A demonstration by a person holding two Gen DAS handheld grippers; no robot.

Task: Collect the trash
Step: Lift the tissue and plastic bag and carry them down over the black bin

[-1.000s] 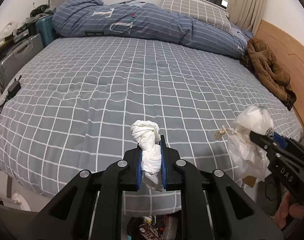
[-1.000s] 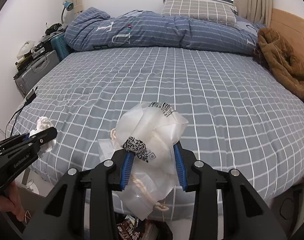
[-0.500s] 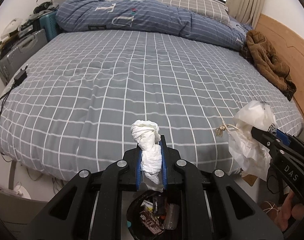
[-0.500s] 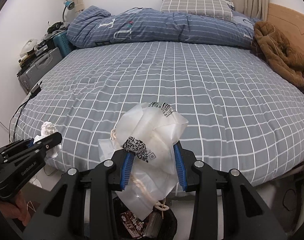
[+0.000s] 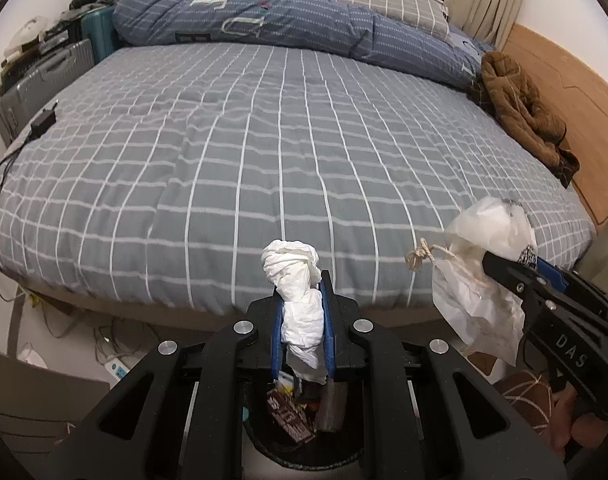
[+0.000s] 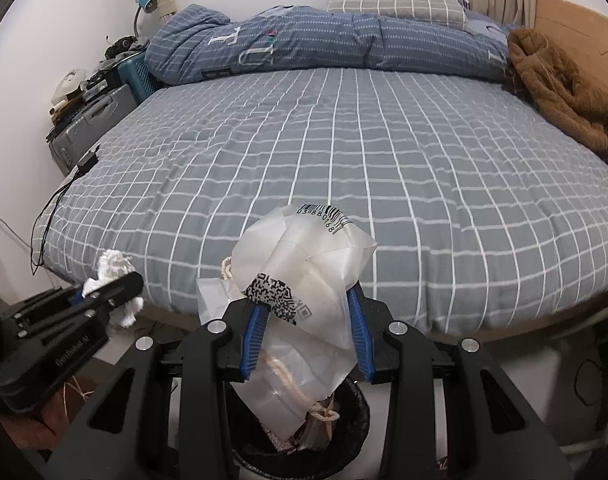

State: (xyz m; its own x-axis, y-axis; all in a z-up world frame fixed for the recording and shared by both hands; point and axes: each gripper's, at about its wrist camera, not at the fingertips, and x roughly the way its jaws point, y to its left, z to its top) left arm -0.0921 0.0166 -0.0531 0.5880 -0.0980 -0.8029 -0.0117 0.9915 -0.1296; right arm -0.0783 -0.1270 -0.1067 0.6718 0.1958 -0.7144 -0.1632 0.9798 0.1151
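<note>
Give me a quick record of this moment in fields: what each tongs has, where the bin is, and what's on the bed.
left tongs: shut on crumpled white tissue
right tongs: shut on clear plastic bag with barcode and string
trash bin: on floor at bed's foot, below both tongs, wrappers inside
bed: grey checked cover, blue duvet, brown jacket, black charger
trash dropped: not yet

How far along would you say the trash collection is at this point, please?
Done: the grey checked bedspread shows no loose litter, and the black trash bin below already holds wrappers.
In hand: the left gripper is shut on a crumpled white tissue; the right gripper clamps a crumpled clear plastic bag with a barcode label. Both hang above the bin.
Left: dropping both pieces in.
</note>
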